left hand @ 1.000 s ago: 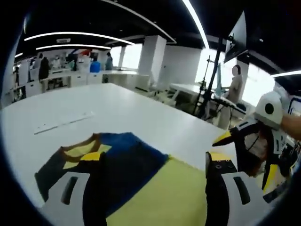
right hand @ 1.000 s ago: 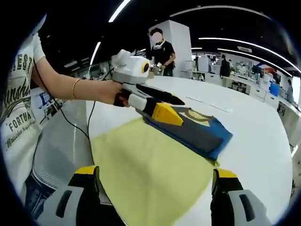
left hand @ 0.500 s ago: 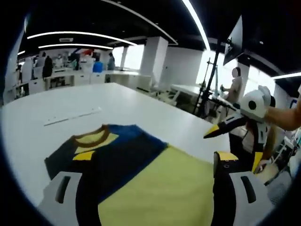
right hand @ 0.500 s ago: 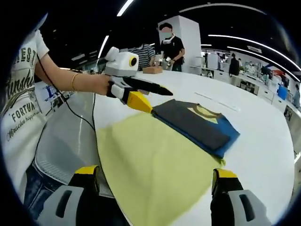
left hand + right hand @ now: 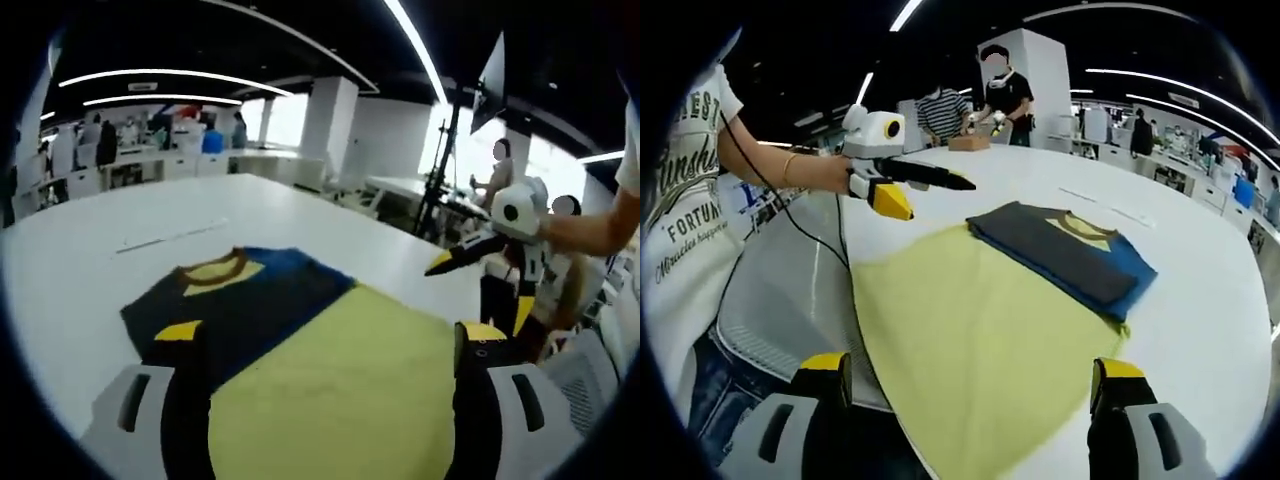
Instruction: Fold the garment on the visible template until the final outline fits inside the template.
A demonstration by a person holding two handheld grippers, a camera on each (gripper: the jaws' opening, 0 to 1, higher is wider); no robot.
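Garment (image 5: 1060,255) folded at far end of yellow template (image 5: 980,350) on counter (image 5: 120,215). Both jaws open, empty, lifted clear. Risk: blue corner possibly overhanging template edge; outline would fail.

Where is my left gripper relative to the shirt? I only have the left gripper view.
Observer: In the right gripper view, the left gripper hovers beside the yellow mat's far corner, jaws apart and empty, clear of the folded shirt.
Operator: Anything else on the table over there?
Observer: Yes, a brown box sits at the far edge, next to two people standing there.
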